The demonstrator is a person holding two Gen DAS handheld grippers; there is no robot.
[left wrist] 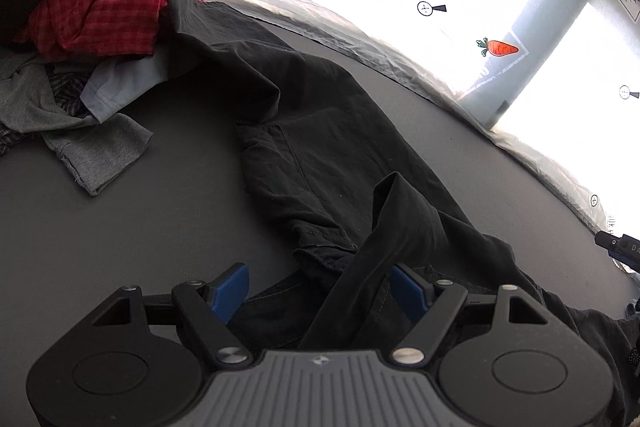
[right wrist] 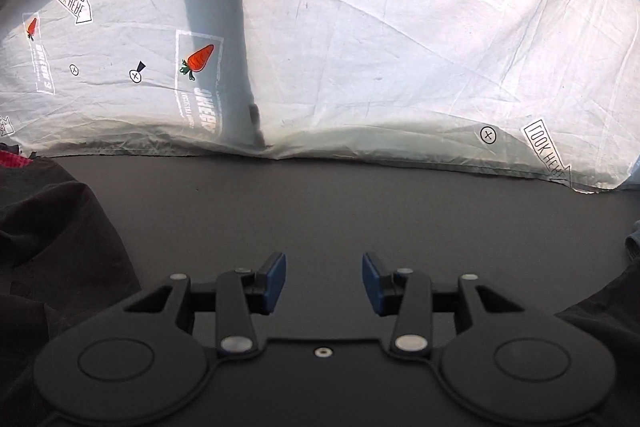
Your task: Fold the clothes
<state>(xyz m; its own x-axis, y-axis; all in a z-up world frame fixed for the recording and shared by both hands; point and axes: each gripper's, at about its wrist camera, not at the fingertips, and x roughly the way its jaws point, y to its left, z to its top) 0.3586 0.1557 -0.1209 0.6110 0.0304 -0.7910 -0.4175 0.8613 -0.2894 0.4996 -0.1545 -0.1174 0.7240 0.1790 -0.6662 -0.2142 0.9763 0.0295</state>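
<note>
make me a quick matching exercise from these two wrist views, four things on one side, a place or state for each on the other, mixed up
Things:
1. red checked cloth
2. black trousers
3. left tool
4. right tool

Place or state:
A. open over bare table, nothing between its fingers
B. on top of the clothes pile
C. open, with a raised fold of dark cloth between its fingers
D. spread long across the table

Pairs: 1-B, 2-D, 3-C, 4-A

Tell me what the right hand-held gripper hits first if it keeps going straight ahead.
Probably the bare dark tabletop: nothing lies between the right hand-held gripper's open jaws, and the printed white sheet hangs beyond.
</note>
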